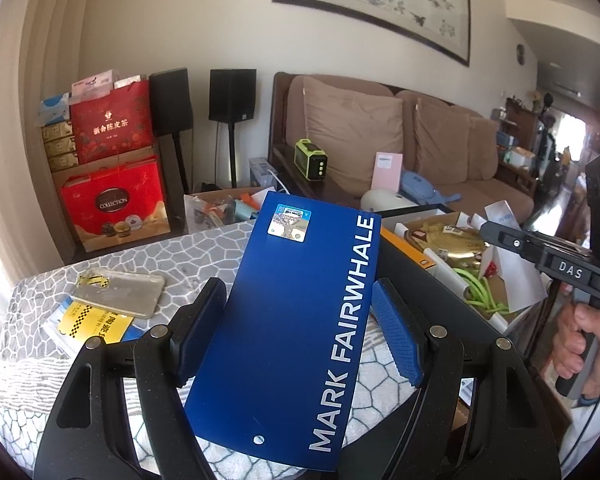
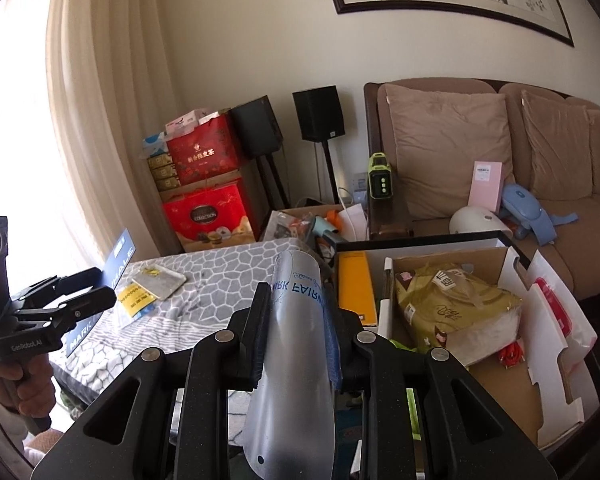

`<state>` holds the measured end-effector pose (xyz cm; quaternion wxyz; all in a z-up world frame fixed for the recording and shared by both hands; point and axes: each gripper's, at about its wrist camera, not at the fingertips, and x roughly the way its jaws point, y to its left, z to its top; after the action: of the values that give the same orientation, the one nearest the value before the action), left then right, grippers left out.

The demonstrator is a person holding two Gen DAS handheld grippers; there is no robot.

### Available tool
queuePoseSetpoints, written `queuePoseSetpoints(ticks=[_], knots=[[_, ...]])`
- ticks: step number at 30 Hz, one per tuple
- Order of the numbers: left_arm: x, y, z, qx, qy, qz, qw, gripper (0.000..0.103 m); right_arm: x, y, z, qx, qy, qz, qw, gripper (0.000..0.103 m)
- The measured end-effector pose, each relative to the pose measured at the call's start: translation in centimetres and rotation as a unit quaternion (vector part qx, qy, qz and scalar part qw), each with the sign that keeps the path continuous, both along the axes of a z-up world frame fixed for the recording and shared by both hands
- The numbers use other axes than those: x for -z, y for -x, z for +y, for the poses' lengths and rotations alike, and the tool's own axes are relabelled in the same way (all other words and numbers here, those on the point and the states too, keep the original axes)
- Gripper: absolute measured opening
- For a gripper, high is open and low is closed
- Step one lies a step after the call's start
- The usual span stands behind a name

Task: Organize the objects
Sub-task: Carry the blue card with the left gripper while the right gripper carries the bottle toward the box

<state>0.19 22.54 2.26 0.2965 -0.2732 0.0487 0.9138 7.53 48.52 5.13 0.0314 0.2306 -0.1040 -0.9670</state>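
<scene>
The left gripper (image 1: 300, 332) is clamping the blue card (image 1: 296, 320) flat between its pads while the right gripper (image 2: 296, 344) is squeezing a bowed clear sleeve (image 2: 294, 360), which is risking springing free above the open box (image 2: 512, 256) to its right.

**Two grippers, each holding a printed sleeve**

The right gripper (image 2: 296, 336) clamps a curved silvery plastic sleeve (image 2: 296, 360) with blue reversed lettering, held above the grey patterned table cover (image 2: 220, 276). At far left a hand (image 2: 24, 384) holds the left gripper (image 2: 88, 294), its fingers around a blue card (image 2: 116, 256). Right of the table, an open cardboard box (image 2: 500, 392) holds a gold packet (image 2: 456, 304). A brown sofa (image 2: 540, 184) stands behind.
</scene>
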Motion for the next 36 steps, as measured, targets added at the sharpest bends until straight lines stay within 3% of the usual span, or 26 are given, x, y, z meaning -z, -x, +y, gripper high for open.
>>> queuePoseSetpoints(ticks=[36], knots=[[-0.3,-0.5,5.0,0.051,-0.003,0.006,0.9987,0.072,-0.8,-1.4,4.6,0.056,0.010,0.005,0.998,0.025]])
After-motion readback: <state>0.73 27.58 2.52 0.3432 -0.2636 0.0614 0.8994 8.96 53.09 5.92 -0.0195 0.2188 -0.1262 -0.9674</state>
